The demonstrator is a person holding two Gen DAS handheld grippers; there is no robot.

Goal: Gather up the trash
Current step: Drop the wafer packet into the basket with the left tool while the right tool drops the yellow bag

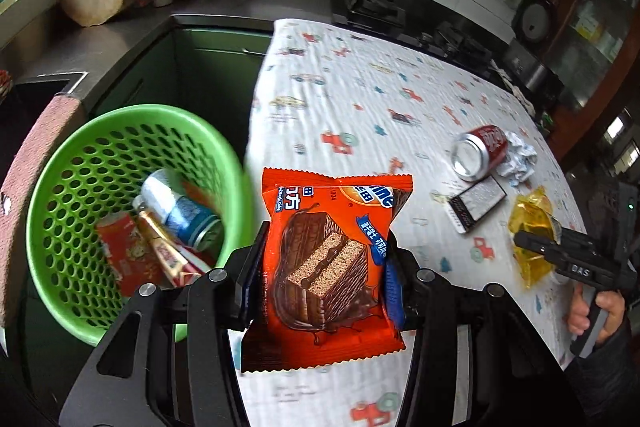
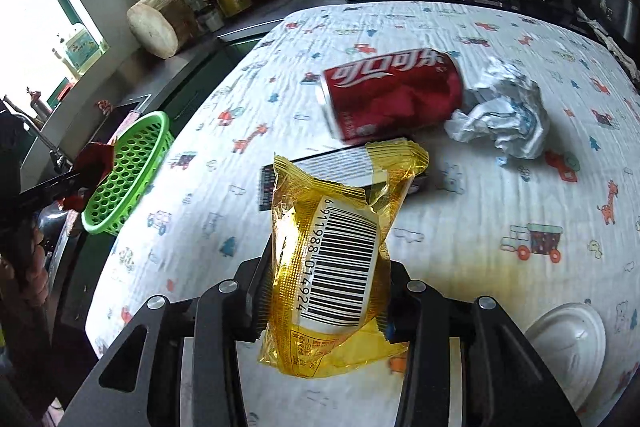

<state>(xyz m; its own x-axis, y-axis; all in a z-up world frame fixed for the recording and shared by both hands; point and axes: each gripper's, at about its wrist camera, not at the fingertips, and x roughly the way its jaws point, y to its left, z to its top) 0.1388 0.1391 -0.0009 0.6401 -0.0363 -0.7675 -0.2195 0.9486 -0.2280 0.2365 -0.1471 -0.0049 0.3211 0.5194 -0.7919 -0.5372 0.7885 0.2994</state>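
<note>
Orange cake wrapper (image 1: 332,267) hanging upright near green basket (image 1: 60,227); yellow wrapper (image 2: 332,267) dangling barcode-up; red can (image 2: 392,95) lying sideways, touching crumpled paper (image 2: 508,115).

The left gripper (image 1: 324,267) is matte black, with two angular linkage arms on each side that have long cut-out slots. Round silver screw heads sit at the joints. Its fingers (image 1: 250,267) are flat black plates; the right-hand one carries a blue pad.

The right gripper (image 2: 326,291) has the same build: black slotted arms, silver screws at the pivots and flat black fingers (image 2: 258,291) with fine ribbing along the inner edge.

From the left wrist camera, the right gripper's body bears white "DAS" lettering, with a grey handle below. The hand (image 1: 596,315) on that handle comes out of a dark sleeve (image 1: 608,367).
</note>
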